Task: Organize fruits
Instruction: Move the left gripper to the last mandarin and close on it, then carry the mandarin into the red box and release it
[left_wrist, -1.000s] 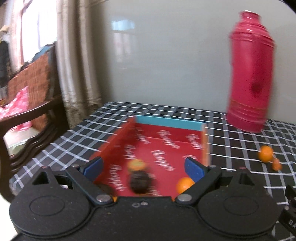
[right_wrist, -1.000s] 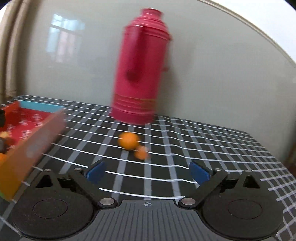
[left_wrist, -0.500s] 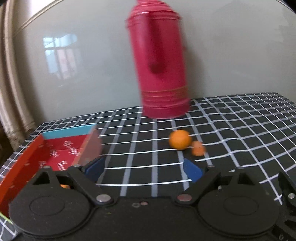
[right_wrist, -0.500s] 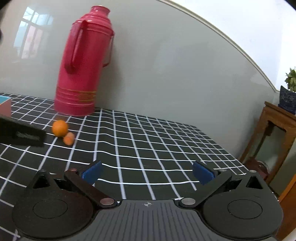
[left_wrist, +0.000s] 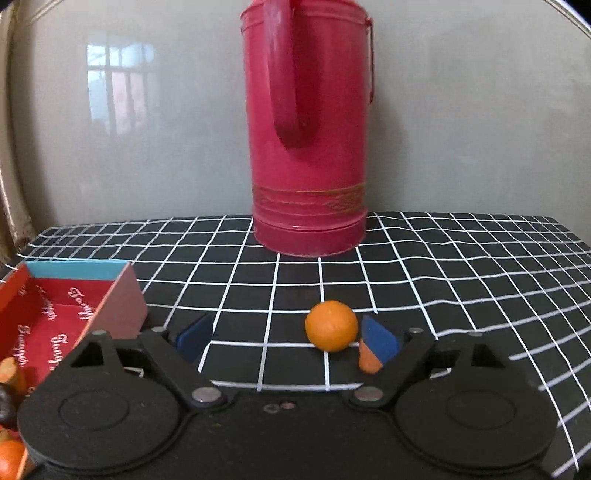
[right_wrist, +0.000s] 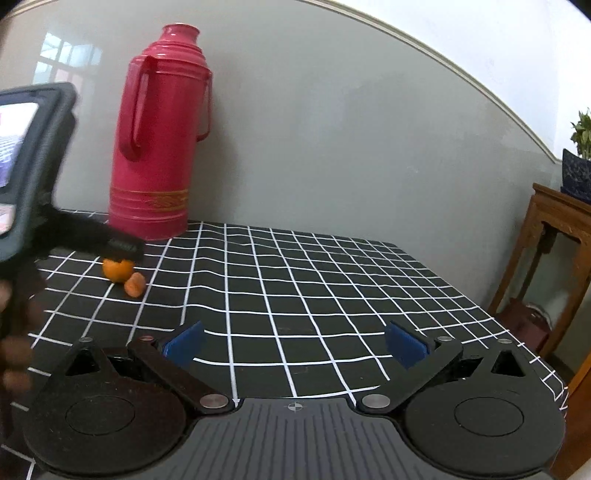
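The left tongs (left_wrist: 288, 341) stood wide, holding nothing, low over the checked tablecloth (left_wrist: 461, 280). An orange (left_wrist: 331, 325) sat on the cloth between the blue pads, close to the right-hand pad (left_wrist: 380, 341) but apart from it, as far as the left wrist view showed. A small carrot piece (left_wrist: 367, 360) lay just beside the orange, partly hidden behind that same pad. The right tongs (right_wrist: 293, 345) were also spread wide and empty, above bare cloth well to the right of the fruit.

Behind the orange, a tall red flask (left_wrist: 308, 147) stood upright against the grey wall (left_wrist: 147, 147), near the table's far edge. To the left lay an open red box (left_wrist: 55, 314) with a blue end wall; its near corner held an orange piece, a dark round fruit and another orange, mostly hidden by the tool's body. In the right wrist view, the left tool with its screen covered the top of the orange. A wooden stand (right_wrist: 554, 258) with a potted plant (right_wrist: 578, 166) stood past the table's right edge.
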